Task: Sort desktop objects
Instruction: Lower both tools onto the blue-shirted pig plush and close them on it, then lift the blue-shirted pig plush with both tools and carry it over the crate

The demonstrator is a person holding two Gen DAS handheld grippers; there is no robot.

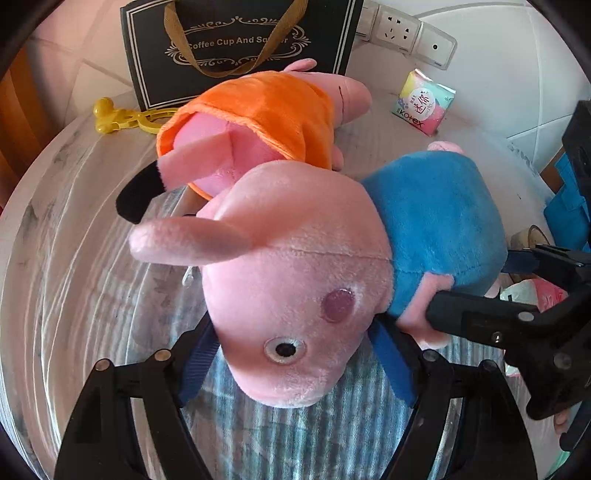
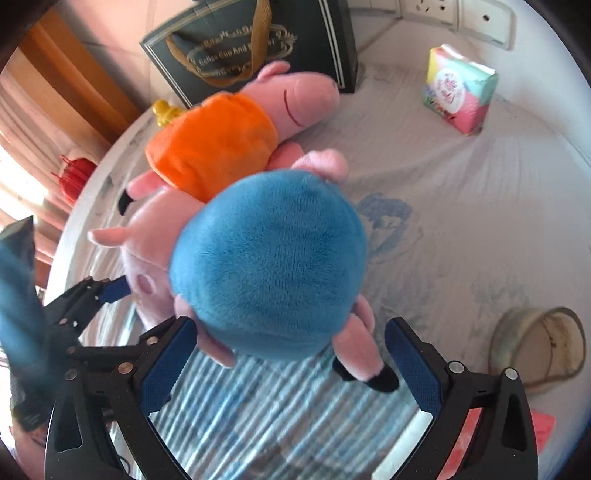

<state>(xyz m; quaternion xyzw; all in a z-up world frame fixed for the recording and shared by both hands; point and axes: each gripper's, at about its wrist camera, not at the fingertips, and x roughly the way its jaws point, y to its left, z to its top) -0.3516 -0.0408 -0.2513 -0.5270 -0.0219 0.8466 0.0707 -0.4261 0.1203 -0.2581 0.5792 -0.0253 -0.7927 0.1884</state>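
A pink pig plush in a blue dress (image 1: 436,218) hangs just over the round marbled table (image 1: 55,229). My left gripper (image 1: 295,358) is shut on its head, a blue pad pressed on either side. In the right wrist view the blue body (image 2: 269,266) fills the middle, between the wide-apart fingers of my right gripper (image 2: 291,365). The left pad (image 2: 166,369) touches an arm of the plush; the right pad stands just clear of its leg. A second pig plush in an orange dress (image 1: 258,110) (image 2: 218,147) lies on the table just behind.
A black gift bag (image 1: 236,40) stands at the table's back edge with a yellow clip (image 1: 122,118) beside it. A tissue pack (image 2: 458,88) lies at the back right and a tape roll (image 2: 539,347) at the near right. A socket strip (image 1: 402,29) runs along the wall.
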